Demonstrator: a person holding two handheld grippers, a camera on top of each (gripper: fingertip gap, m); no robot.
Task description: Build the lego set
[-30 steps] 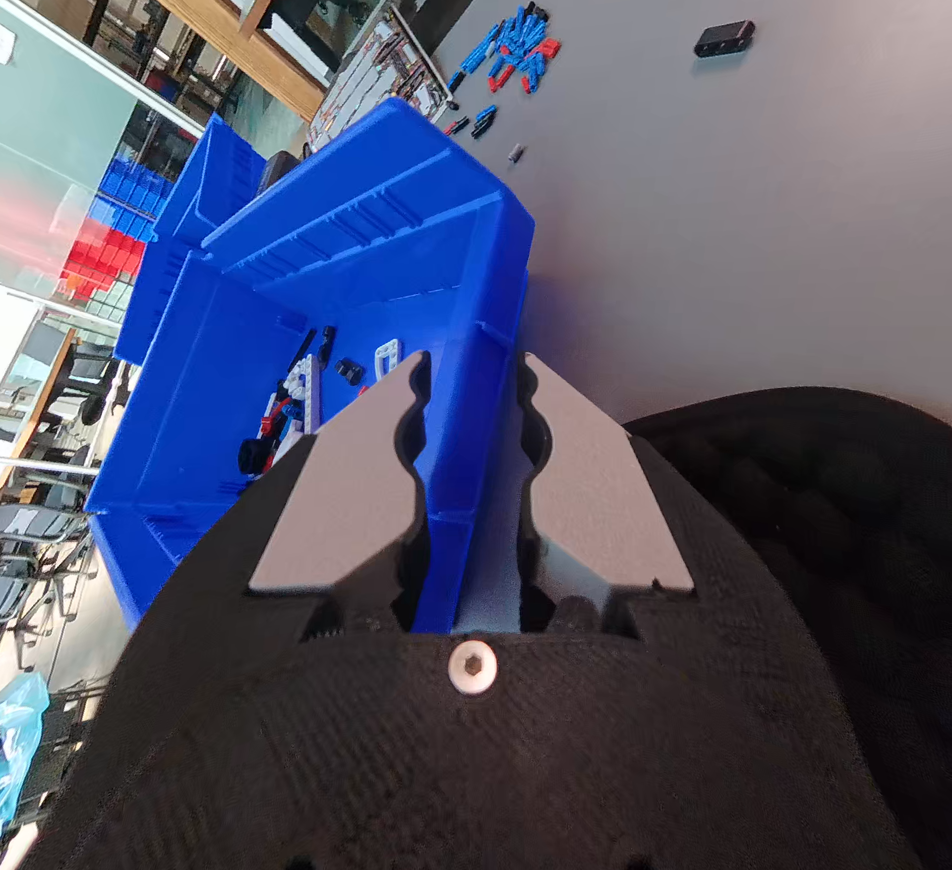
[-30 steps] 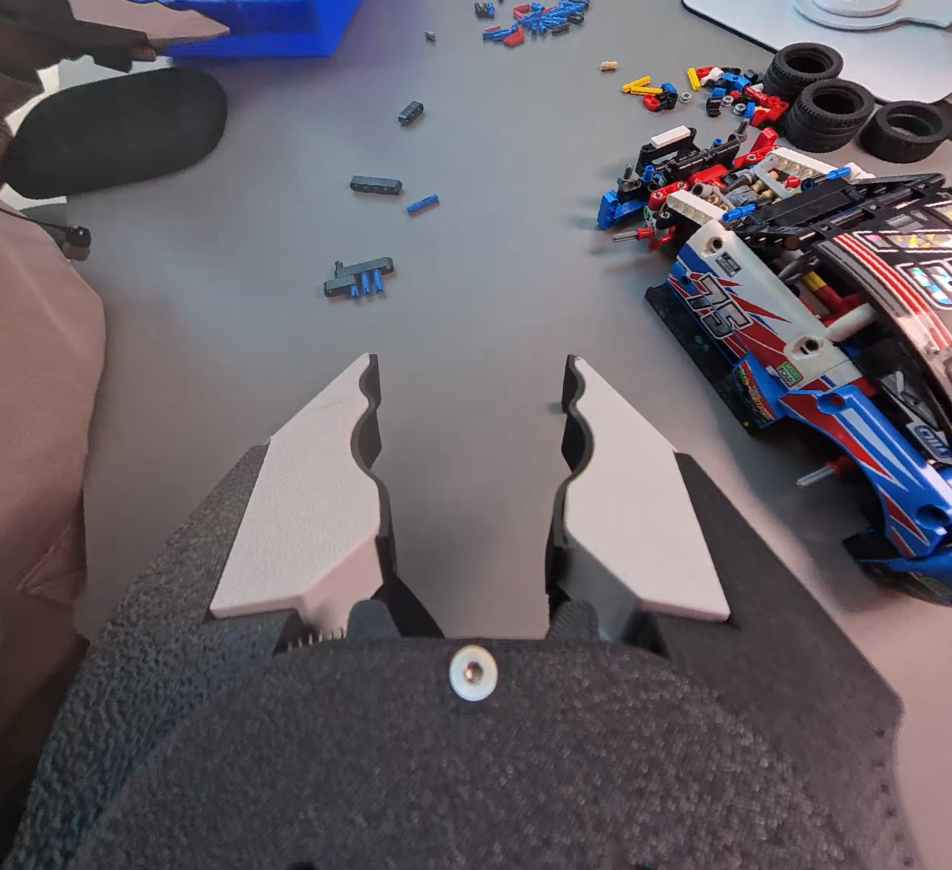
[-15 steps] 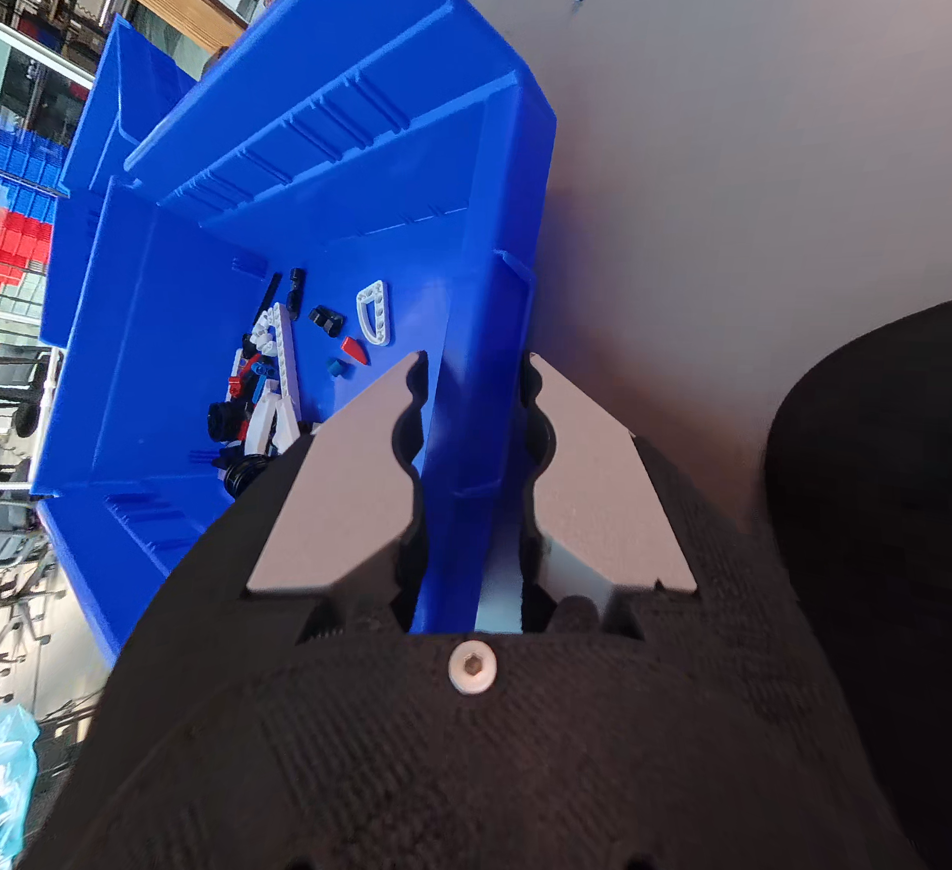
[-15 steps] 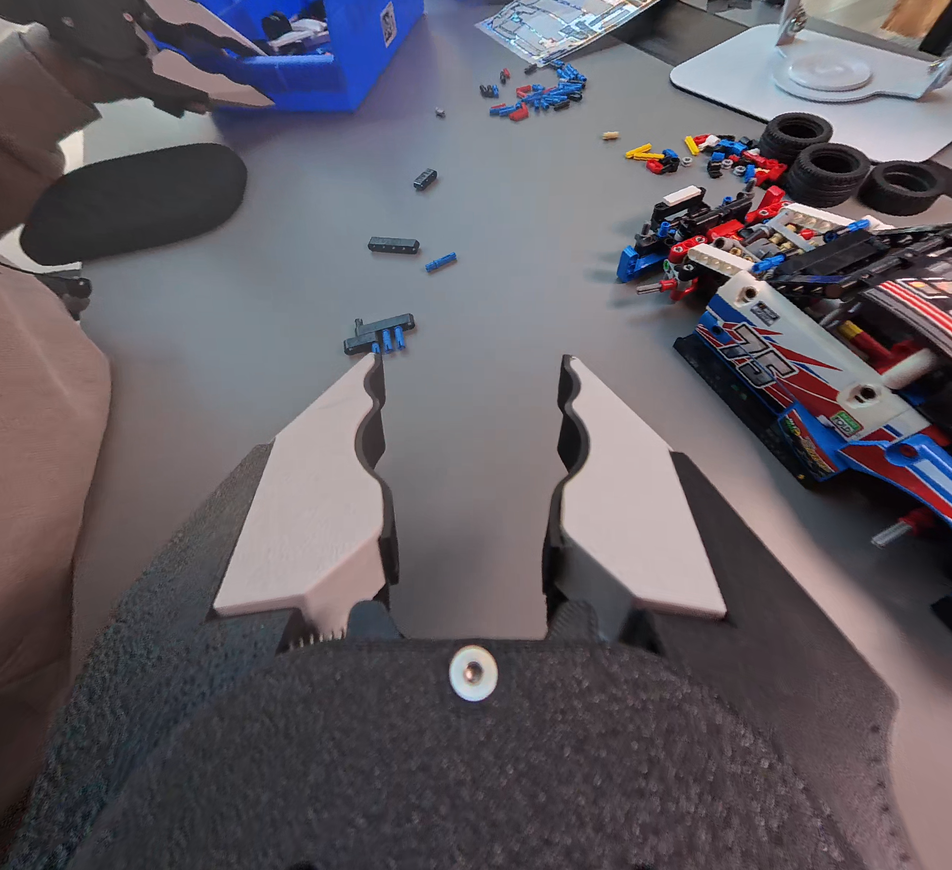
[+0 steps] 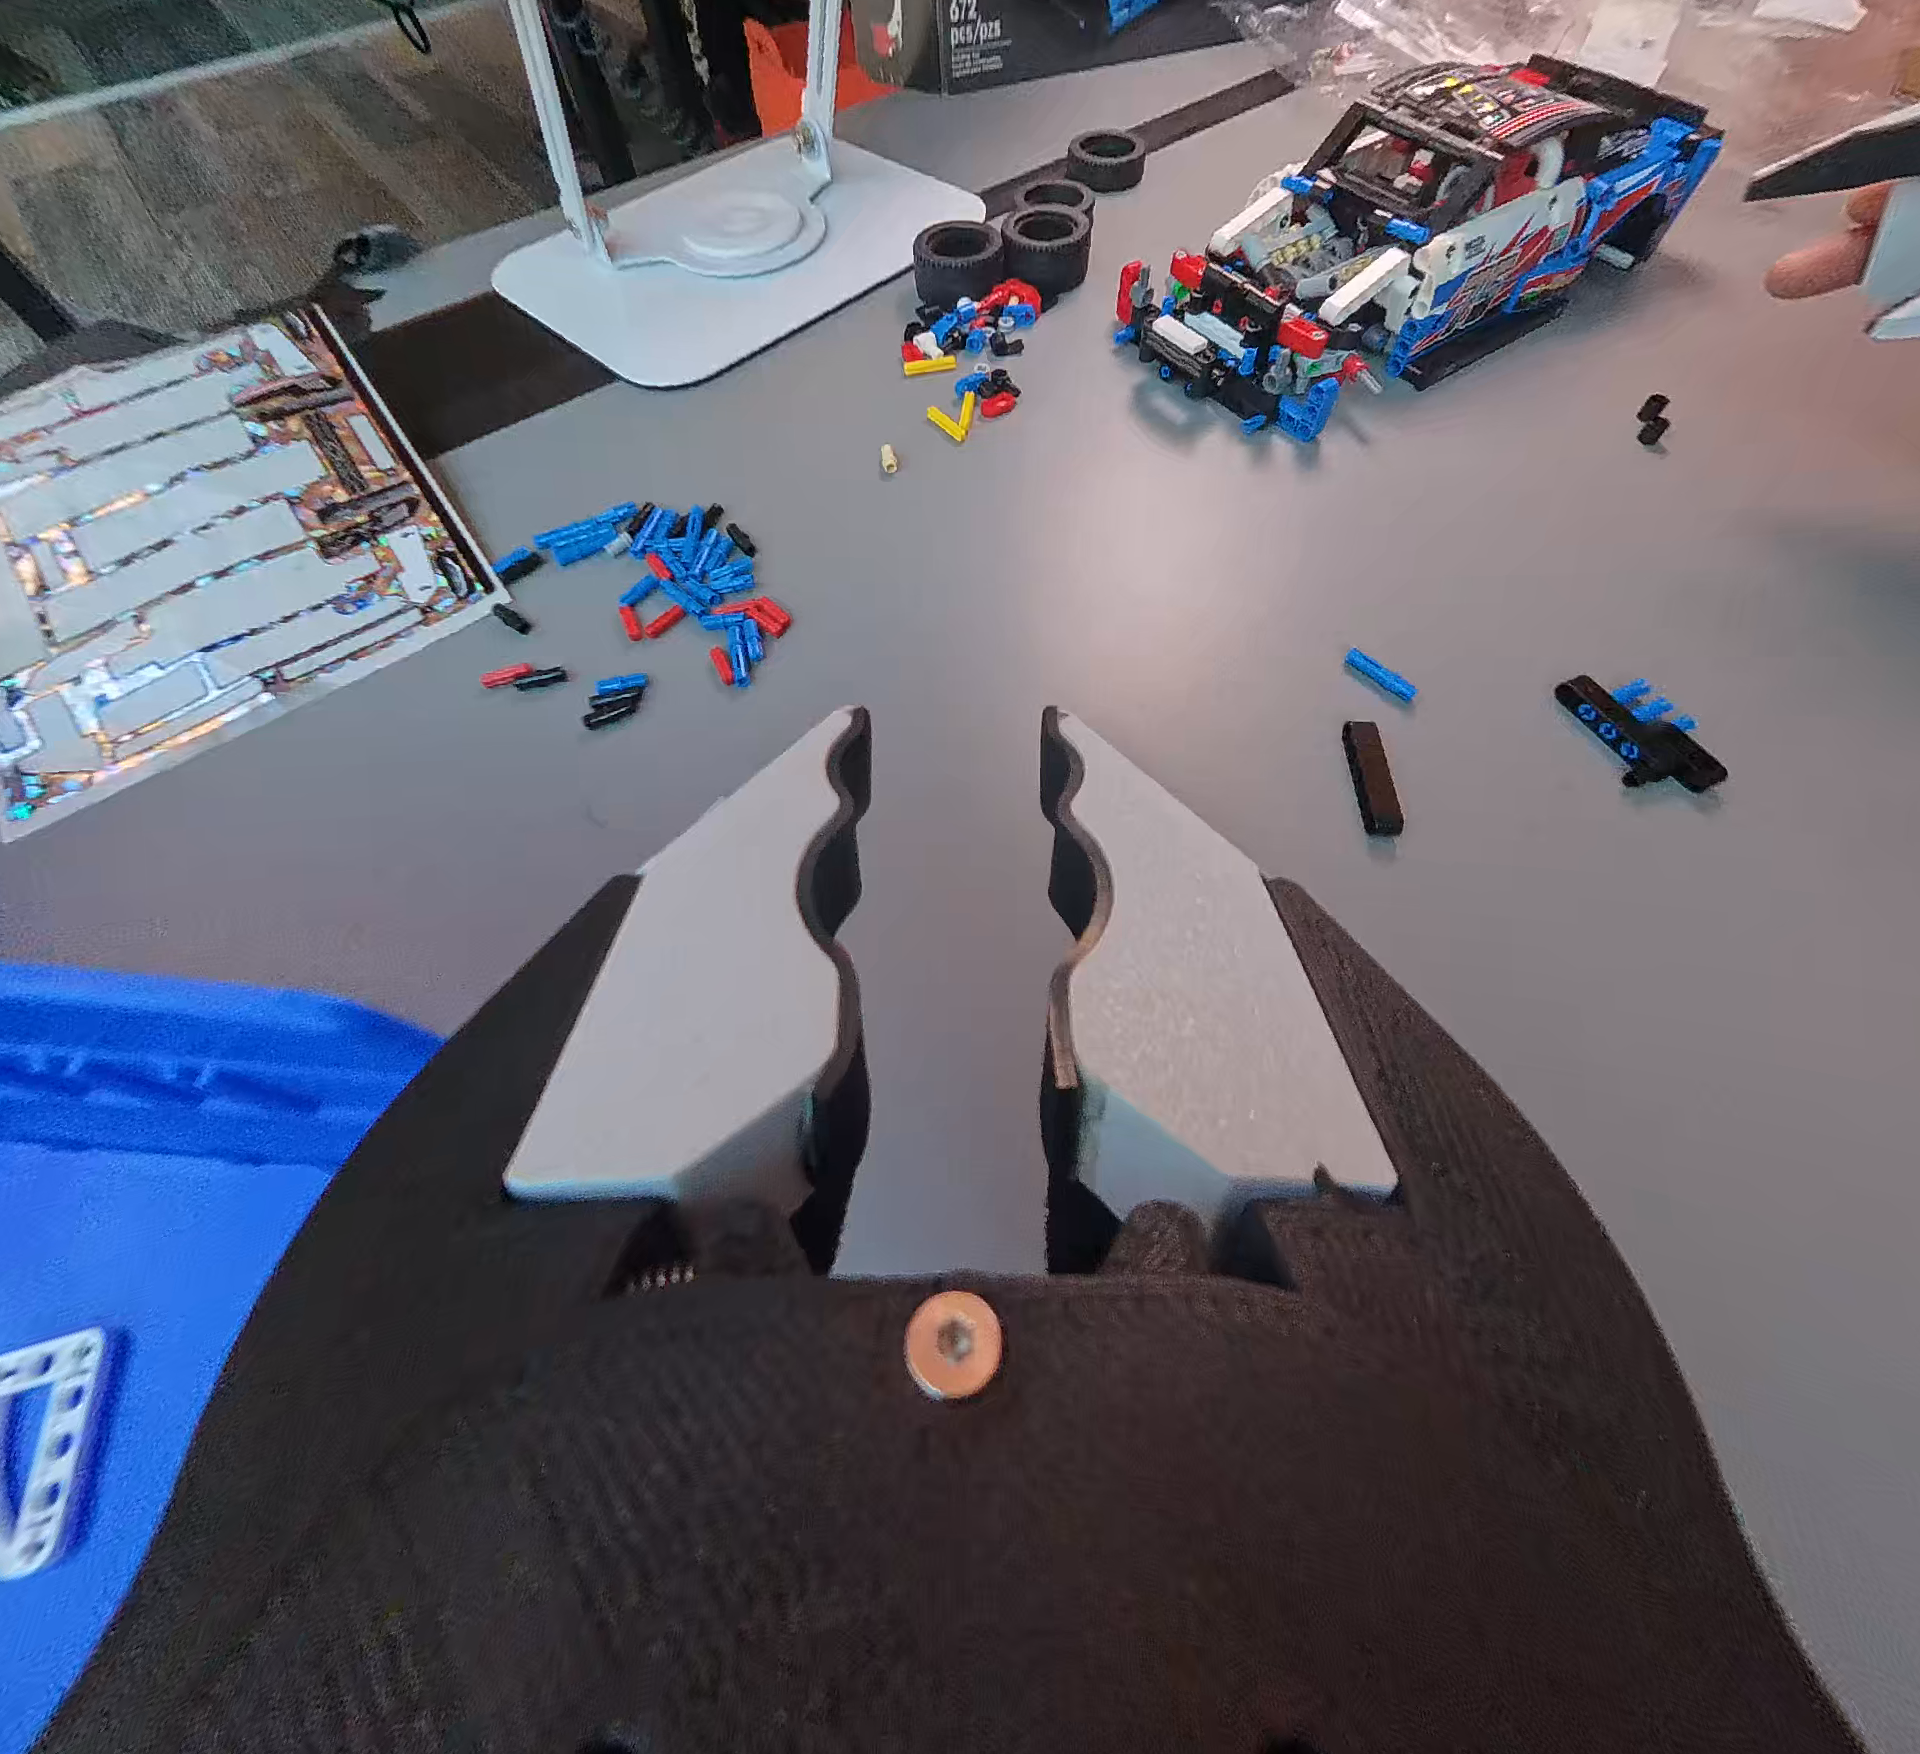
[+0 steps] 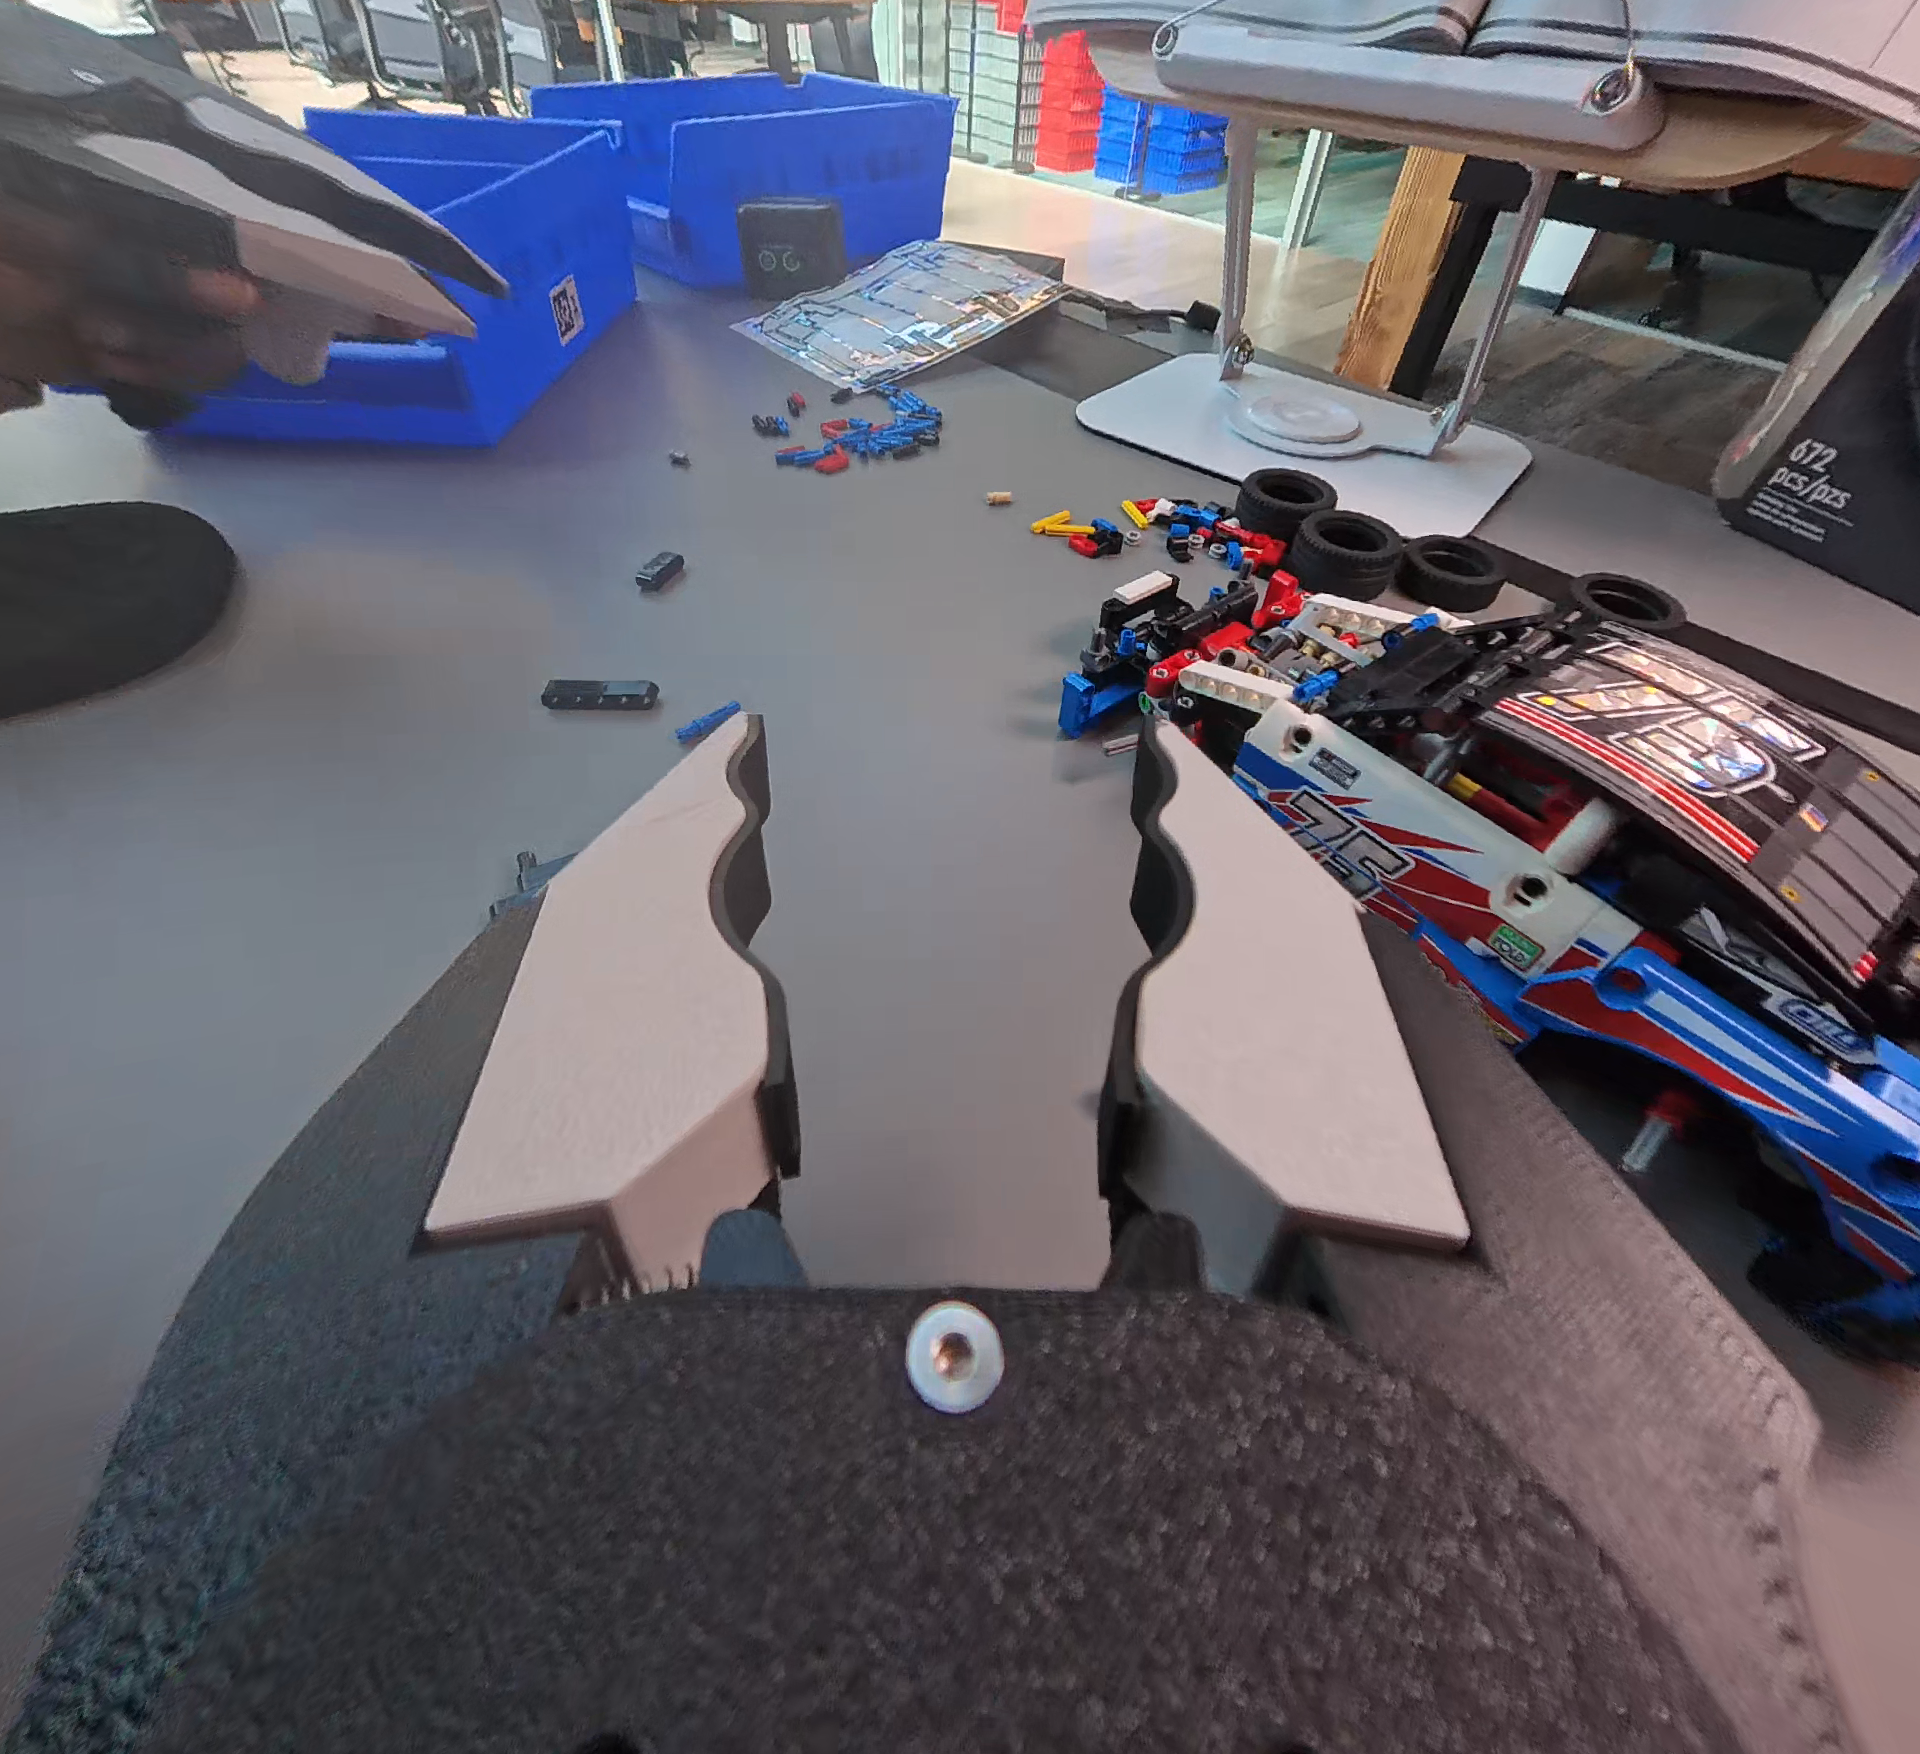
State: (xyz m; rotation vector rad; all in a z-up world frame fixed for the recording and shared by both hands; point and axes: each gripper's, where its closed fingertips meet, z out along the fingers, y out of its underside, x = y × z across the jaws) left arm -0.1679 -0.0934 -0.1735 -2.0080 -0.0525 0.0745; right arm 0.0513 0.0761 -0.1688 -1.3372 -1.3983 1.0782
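The Lego race car [image 6: 1538,831] sits just beside the right gripper [image 6: 951,738], off its right finger, with glossy stickered bodywork on but its front a bare frame of beams and pins and its four ribbed rubber tyres [image 5: 1003,244] unfitted, so the build looks well along yet unfinished. Ahead of the left gripper [image 5: 951,728] lie small blue, red and black pins [image 5: 686,577], and off its right finger a black pinned beam [image 5: 1636,733]. Both grippers stand apart and empty over the smooth grey table [image 5: 1143,561].

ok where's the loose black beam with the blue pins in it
In the left wrist view, the black beam with blue pins lies on the grey table, far right, beside a shorter black beam.
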